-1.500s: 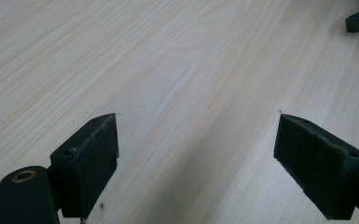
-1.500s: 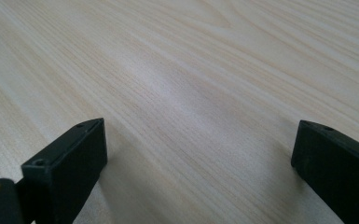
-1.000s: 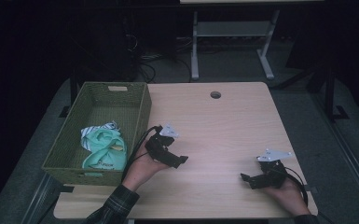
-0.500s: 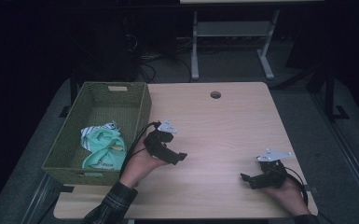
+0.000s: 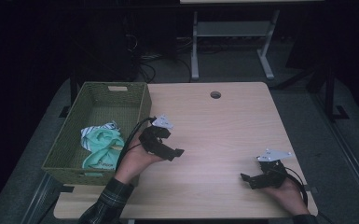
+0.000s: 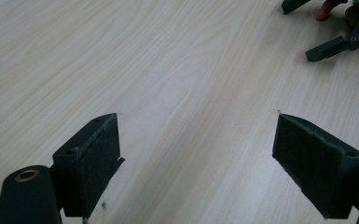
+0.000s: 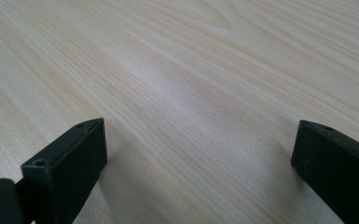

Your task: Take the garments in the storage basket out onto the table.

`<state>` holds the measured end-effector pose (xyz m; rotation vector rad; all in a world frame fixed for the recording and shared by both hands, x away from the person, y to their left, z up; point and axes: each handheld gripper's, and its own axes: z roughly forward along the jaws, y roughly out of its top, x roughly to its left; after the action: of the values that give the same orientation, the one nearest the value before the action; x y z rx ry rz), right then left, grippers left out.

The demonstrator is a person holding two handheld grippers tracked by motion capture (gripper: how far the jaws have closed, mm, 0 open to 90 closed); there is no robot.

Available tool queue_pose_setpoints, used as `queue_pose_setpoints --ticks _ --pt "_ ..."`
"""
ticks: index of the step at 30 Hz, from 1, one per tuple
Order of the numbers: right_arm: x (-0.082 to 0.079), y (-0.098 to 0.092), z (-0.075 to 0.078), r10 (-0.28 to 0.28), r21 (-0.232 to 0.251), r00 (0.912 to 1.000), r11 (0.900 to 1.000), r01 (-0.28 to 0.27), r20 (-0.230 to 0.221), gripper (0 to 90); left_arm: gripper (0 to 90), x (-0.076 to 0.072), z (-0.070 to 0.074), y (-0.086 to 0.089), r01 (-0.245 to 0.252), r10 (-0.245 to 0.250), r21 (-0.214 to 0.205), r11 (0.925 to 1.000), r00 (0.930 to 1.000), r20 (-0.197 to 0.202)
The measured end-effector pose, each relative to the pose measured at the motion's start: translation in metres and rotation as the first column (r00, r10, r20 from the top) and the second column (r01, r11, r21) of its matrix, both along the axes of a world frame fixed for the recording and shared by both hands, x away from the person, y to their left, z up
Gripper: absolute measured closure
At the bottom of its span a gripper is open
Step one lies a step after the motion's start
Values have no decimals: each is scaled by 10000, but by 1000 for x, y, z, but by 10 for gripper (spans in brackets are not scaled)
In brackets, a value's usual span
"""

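Note:
My left gripper (image 5: 170, 151) hovers low over the light wooden table (image 5: 214, 126), just right of the green woven basket (image 5: 70, 140), with its jaws wide apart and nothing between them. In the left gripper view its own gripper (image 6: 196, 163) faces bare wood, and the right gripper (image 6: 335, 44) shows at the top right. My right gripper (image 5: 249, 179) rests near the table's front right, open and empty. Bare wood lies between its jaws in the right gripper view, gripper (image 7: 198, 163). A crumpled mint-green and white cloth (image 5: 101, 143) lies inside the basket.
A round cable hole (image 5: 215, 94) sits near the table's far edge. Beyond the table stand a white metal frame (image 5: 228, 42) and tangled cables (image 5: 144, 51) on a dark floor. The basket overhangs the table's left edge.
My left gripper has drifted slightly away from me, towards the table's far side, staying beside the basket. The right gripper has hardly moved.

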<state>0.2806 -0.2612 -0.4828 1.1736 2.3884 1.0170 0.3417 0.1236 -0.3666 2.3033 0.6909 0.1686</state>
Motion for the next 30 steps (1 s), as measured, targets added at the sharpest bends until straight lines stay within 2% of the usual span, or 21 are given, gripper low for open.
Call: queue_pose_setpoints --ticks 11,16,30 --pt "0 -1 0 28 -63 10000 10000 -28 43 30 159 6 9 9 106 -107 73 9999 9999 19" --pt "0 -1 0 28 -67 10000 10000 -27 39 30 159 11 15 15 67 -70 132 9999 9998 205" --pt "0 -1 0 44 -76 10000 10000 -43 71 30 159 13 25 34 -365 364 14 9993 9986 389"
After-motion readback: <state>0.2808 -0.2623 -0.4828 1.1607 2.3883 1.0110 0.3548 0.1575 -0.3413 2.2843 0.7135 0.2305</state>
